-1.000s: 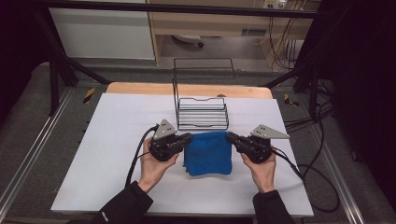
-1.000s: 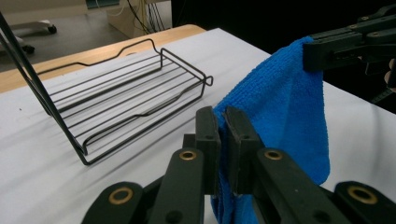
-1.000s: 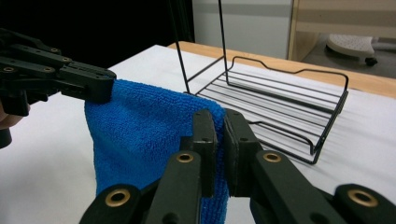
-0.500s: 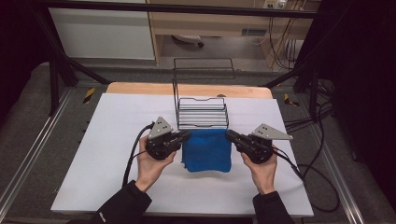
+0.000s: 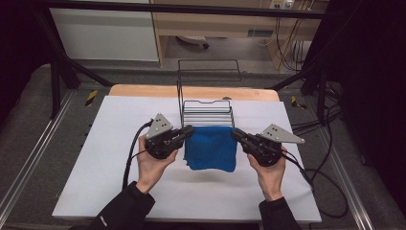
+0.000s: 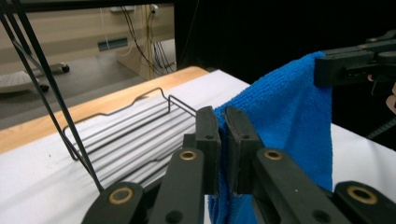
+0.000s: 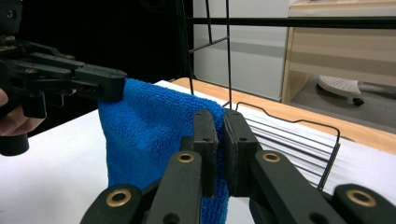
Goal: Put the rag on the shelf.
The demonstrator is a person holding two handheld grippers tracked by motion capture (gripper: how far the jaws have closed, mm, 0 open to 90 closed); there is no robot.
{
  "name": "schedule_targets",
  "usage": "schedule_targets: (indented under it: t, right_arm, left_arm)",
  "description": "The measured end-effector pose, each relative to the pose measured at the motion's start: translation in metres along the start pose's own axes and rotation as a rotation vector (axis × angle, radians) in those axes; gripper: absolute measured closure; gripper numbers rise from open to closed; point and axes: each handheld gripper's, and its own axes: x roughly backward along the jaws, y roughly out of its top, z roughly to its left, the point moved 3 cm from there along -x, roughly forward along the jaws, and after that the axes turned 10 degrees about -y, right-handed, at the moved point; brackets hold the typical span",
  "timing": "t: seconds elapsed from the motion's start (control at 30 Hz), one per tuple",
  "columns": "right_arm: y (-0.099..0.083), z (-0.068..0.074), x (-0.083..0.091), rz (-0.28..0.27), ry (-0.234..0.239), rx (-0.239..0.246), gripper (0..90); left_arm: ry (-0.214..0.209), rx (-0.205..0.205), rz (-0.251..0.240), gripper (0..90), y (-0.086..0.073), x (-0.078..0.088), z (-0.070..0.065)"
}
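A blue cloth point(image 5: 210, 147) hangs folded between my two grippers, lifted off the white table top point(image 5: 110, 143). My left gripper point(image 5: 187, 130) is shut on its upper left corner, and my right gripper point(image 5: 236, 134) is shut on its upper right corner. In the left gripper view the jaws pinch the blue cloth point(image 6: 285, 121) edge, and the right gripper point(image 6: 322, 70) holds the far corner. In the right gripper view the jaws clamp the blue cloth point(image 7: 149, 130), with the left gripper point(image 7: 114, 91) on the other corner.
A black wire rack point(image 5: 207, 112) with a tall back frame stands just behind the cloth. The wire rack point(image 6: 126, 135) lies close to the left jaws. A wooden strip point(image 5: 143, 91) borders the table's far edge. Cables trail from both grippers.
Both grippers have risen a little with the cloth, which now hangs higher above the table and nearer the rack.
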Motion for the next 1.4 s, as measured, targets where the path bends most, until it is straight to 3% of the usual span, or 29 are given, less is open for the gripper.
schedule_targets:
  t: [0.3,1.03,1.4]
  right_arm:
    - [0.016,-0.001,-0.001,-0.047,-0.011,-0.013,85.4]
    - [0.07,-0.001,-0.01,-0.157,-0.074,0.039,85.5]
    - [0.093,-0.003,-0.014,-0.21,-0.093,0.038,85.5]
  left_arm:
    - [0.014,-0.011,-0.044,84.6,0.021,0.001,0.004]
    - [0.044,-0.042,-0.153,84.8,0.065,0.004,0.017]
    - [0.054,-0.053,-0.198,84.9,0.084,0.005,0.023]
